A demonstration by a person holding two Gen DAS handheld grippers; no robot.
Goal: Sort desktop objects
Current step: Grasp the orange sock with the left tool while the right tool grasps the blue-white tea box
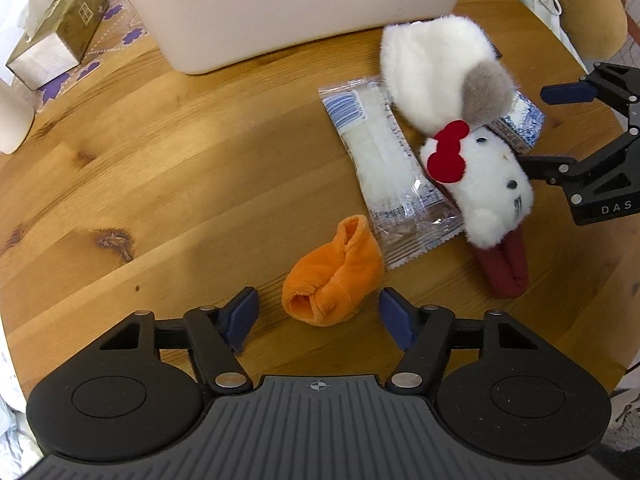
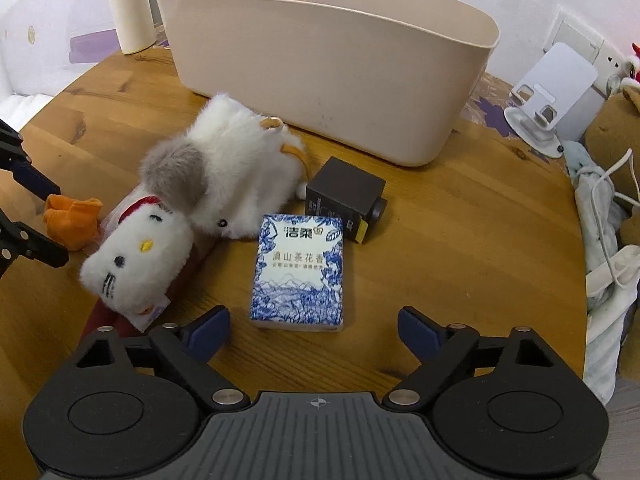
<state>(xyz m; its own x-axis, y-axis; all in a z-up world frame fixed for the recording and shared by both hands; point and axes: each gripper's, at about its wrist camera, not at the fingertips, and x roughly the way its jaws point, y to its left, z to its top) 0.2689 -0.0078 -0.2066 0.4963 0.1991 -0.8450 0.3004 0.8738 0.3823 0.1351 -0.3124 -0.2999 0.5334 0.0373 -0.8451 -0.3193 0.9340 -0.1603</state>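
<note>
My left gripper (image 1: 318, 312) is open, its fingers on either side of a small orange plush piece (image 1: 334, 274) on the wooden table (image 1: 160, 160); the piece also shows in the right wrist view (image 2: 72, 218). A white cat plush (image 1: 476, 184) lies over a clear wrapped packet (image 1: 384, 168). My right gripper (image 2: 314, 326) is open and empty just in front of a blue-and-white tissue pack (image 2: 300, 270). A dark small box (image 2: 344, 198) lies behind the pack. A white furry plush (image 2: 236, 172) lies beside the cat plush (image 2: 140, 256). The beige bin (image 2: 332, 72) stands at the back.
A tissue box (image 1: 60, 32) stands at the far left on a purple-flowered cloth. A cream flask (image 2: 128, 4) stands left of the bin. A white phone stand (image 2: 552, 92) and cables with cloth (image 2: 604, 248) crowd the right edge. Plush toys sit inside the bin.
</note>
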